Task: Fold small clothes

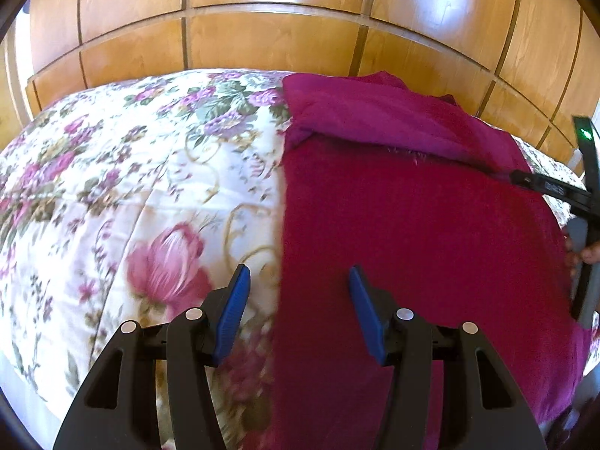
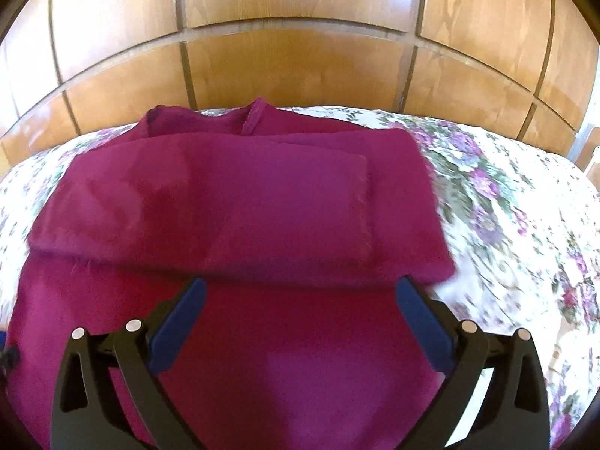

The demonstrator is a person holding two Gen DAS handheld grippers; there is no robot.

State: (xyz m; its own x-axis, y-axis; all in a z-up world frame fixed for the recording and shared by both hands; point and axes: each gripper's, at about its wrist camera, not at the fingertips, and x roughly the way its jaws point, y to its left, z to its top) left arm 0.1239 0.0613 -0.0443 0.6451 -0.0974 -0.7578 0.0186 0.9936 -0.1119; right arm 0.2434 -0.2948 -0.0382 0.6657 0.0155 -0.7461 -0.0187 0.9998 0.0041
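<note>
A magenta garment lies flat on a floral bedspread, with its far part folded over into a band. My left gripper is open and empty above the garment's left edge, one finger over the bedspread and one over the cloth. In the right wrist view the garment fills the middle, with the folded sleeves across it. My right gripper is open and empty over the garment's near part. The right gripper also shows at the right edge of the left wrist view.
A wooden panelled wardrobe stands right behind the bed. The floral bedspread extends to the right of the garment and to its left in the left wrist view. The bed's near edge shows at lower left.
</note>
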